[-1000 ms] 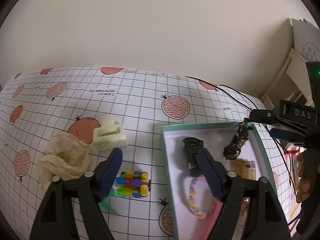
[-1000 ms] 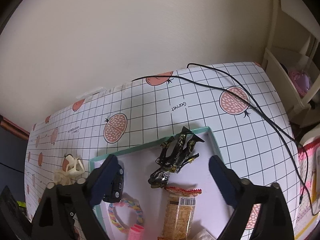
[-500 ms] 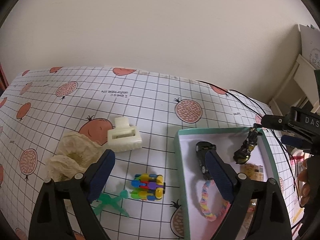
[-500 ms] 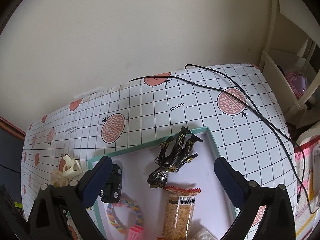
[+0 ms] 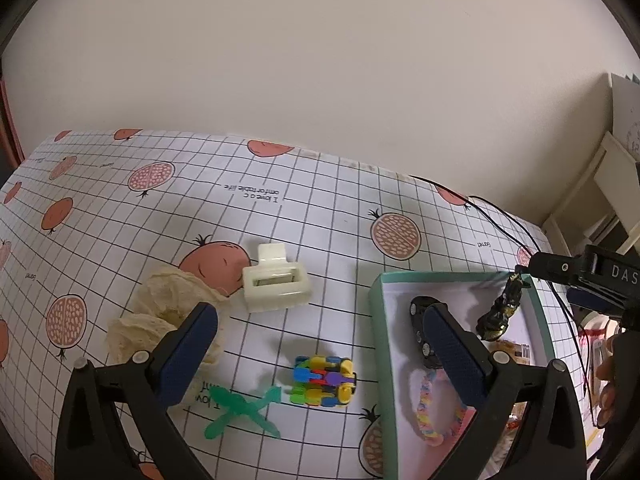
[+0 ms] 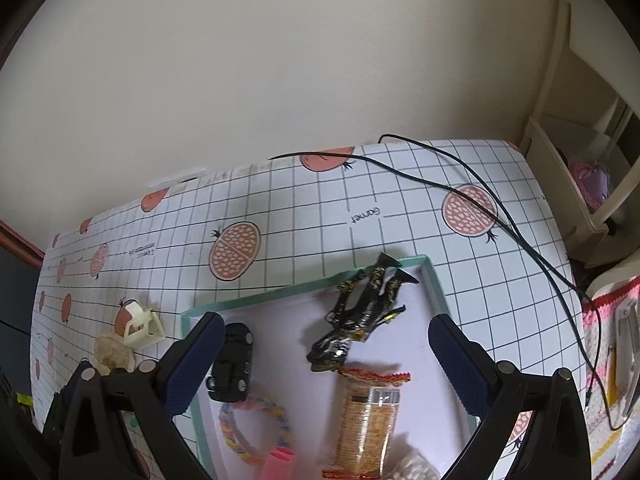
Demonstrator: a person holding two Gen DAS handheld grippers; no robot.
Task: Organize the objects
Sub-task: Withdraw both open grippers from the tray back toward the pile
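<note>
1. In the left wrist view, my left gripper (image 5: 320,348) hung spread wide and empty above the grid-patterned tablecloth with pomegranate prints (image 5: 320,216). Four things lay loose there: a multicoloured block of plastic links (image 5: 323,381) at lower centre, a green plastic clip (image 5: 240,406) to its lower left, a cream plastic claw clip (image 5: 276,282) above, and a crumpled cream lace scrunchie (image 5: 168,320) at centre left.

2. At lower right sat the teal-rimmed white box (image 5: 376,320), holding a black toy car (image 5: 420,312) and a rainbow braided bracelet (image 5: 428,412).

3. In the right wrist view, my right gripper (image 6: 324,364) was also spread and empty, over the box, above black-and-gold foil wrappers (image 6: 360,316) and a clear packet of biscuits (image 6: 366,416).

4. I judged the step to be choosing the next loose item. The link block lay between the left fingers, so the next move called for lowering and pinching it, then carrying it over the box rim.
</note>
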